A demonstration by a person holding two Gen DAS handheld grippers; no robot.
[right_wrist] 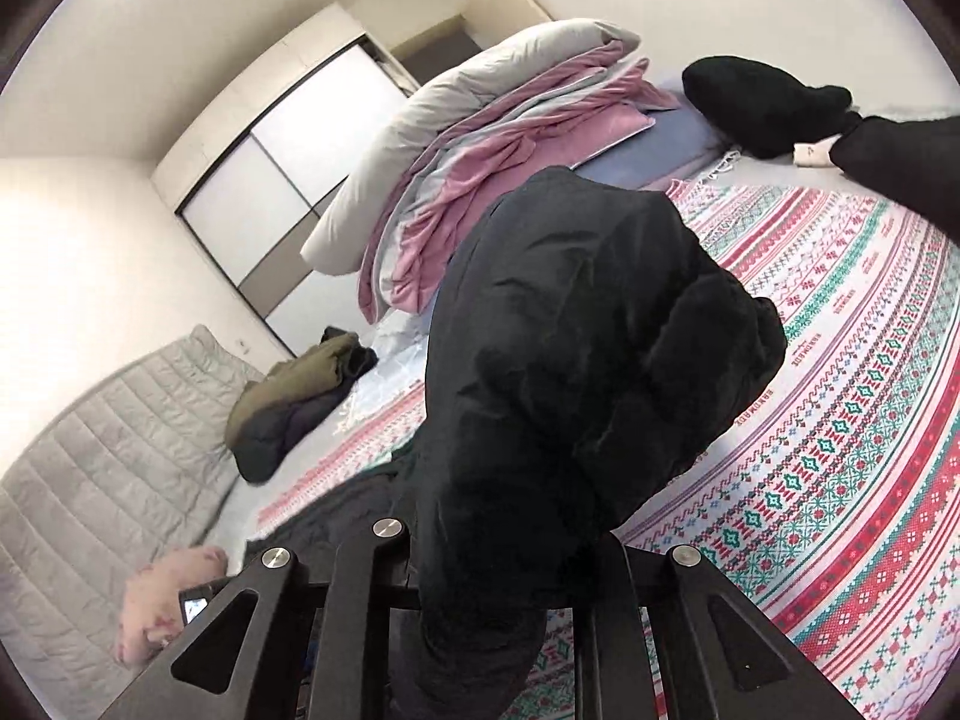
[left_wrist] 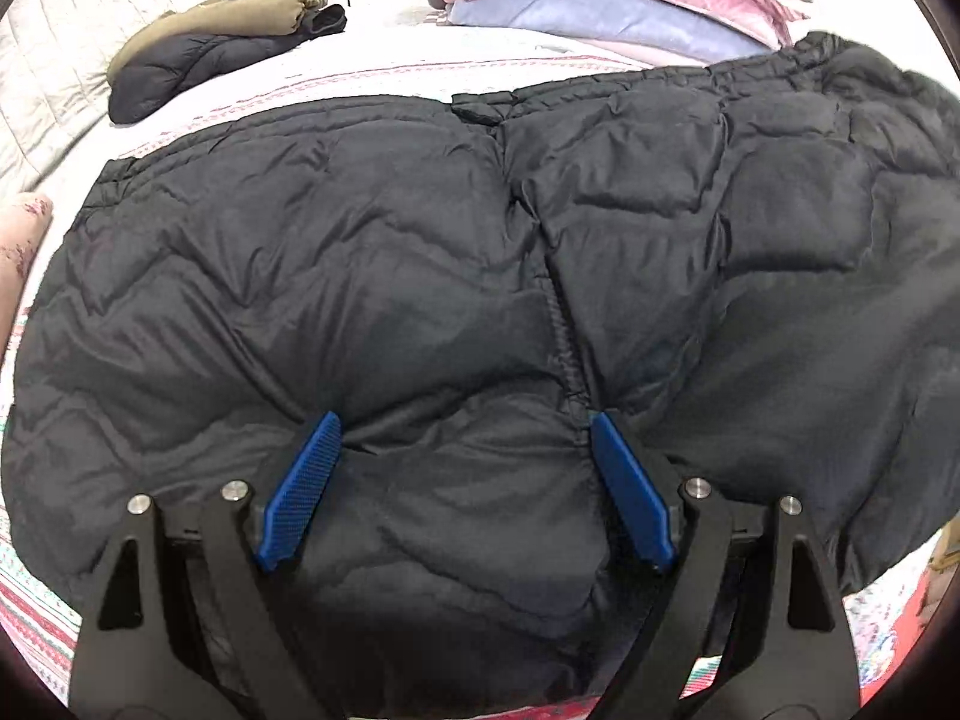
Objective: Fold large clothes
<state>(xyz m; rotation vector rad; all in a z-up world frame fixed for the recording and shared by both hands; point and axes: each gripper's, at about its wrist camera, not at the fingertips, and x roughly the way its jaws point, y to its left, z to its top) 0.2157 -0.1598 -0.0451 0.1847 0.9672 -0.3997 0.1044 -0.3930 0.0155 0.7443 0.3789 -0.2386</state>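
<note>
2 blue ribbed fingers (left_wrist: pixel 306 492) of our left gripper (left_wrist: pixel 462 438) stand spread apart, pressed into the puffy, quilted black jacket (left_wrist: pixel 420 300) lying flat on the bed (right_wrist: pixel 840 450) with its patterned woven cover. Our right gripper (right_wrist: pixel 498 630) tilts upward, clamped on a lifted, bunched fold of the jacket; its fingers are hidden.

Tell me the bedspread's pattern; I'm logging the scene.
The woven bedspread has red, teal and white knit-style bands of diamonds and crosses, clearest in the right wrist view.
</note>
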